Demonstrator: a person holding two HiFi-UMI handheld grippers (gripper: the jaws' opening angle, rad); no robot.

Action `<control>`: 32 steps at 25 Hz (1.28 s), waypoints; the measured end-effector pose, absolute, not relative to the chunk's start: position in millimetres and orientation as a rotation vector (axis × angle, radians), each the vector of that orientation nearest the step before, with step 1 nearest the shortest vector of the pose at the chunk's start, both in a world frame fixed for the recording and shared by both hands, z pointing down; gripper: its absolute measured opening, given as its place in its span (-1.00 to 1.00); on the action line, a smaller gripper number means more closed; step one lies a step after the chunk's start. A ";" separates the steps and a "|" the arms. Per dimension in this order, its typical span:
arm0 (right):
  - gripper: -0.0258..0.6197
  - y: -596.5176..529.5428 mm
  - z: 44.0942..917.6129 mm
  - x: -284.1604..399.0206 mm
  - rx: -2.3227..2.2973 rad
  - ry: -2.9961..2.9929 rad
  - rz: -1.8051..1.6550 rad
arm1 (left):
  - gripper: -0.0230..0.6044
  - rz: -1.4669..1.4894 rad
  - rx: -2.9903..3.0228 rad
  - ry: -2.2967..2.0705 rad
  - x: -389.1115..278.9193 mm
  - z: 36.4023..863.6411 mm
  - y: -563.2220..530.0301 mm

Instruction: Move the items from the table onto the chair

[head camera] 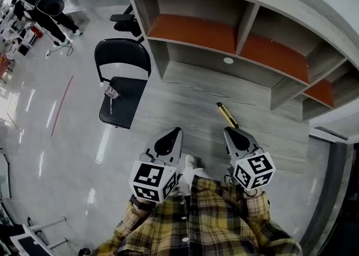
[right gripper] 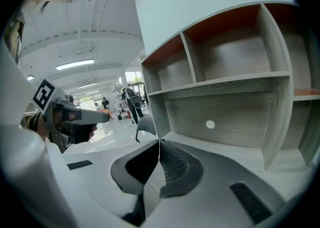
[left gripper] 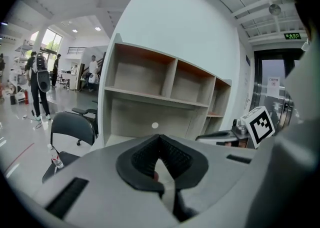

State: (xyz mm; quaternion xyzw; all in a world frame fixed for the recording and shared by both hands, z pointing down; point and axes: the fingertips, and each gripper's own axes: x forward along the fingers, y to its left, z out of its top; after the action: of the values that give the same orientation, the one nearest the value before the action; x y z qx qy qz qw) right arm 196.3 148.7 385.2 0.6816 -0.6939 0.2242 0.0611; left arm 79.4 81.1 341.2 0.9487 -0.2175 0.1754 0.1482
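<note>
A black chair [head camera: 120, 58] stands on the floor left of the grey wooden table [head camera: 190, 95], with a small plastic bottle [head camera: 110, 91] lying on its seat. A slim gold and black stick [head camera: 226, 114] lies on the table just ahead of my right gripper [head camera: 227, 129]. My left gripper [head camera: 177, 130] hovers at the table's near edge, to the left of the right one. Both grippers are shut with nothing between the jaws. The left gripper view shows its gripper [left gripper: 159, 136] with the chair [left gripper: 72, 129] and the bottle [left gripper: 56, 156] beyond it. In the right gripper view, the right gripper [right gripper: 159, 141] points at the shelf.
A tall shelf unit [head camera: 235, 36] with open compartments rises at the back of the table. An office chair [head camera: 126, 22] stands behind the black chair. People [head camera: 47, 10] stand far off on the shiny floor at the upper left.
</note>
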 end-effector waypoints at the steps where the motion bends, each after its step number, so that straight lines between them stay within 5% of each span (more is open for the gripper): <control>1: -0.86 144.8 385.2 201.7 2.071 -2.096 0.682 | -0.91 0.509 2.740 -0.613 86.9 338.8 75.7; 18: -0.85 126.5 401.2 238.3 2.202 -1.935 0.781 | -0.91 0.529 2.813 -0.328 149.9 330.5 35.3; 32: -0.84 119.0 477.1 263.2 2.034 -1.851 0.932 | -0.91 0.589 2.764 -0.361 115.9 349.6 25.4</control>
State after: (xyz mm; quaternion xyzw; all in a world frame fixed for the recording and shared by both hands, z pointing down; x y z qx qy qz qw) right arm 263.2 119.0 477.1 0.6955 -0.6329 0.3187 0.1189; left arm 115.9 25.4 349.6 0.9598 -0.1253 0.2045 0.1460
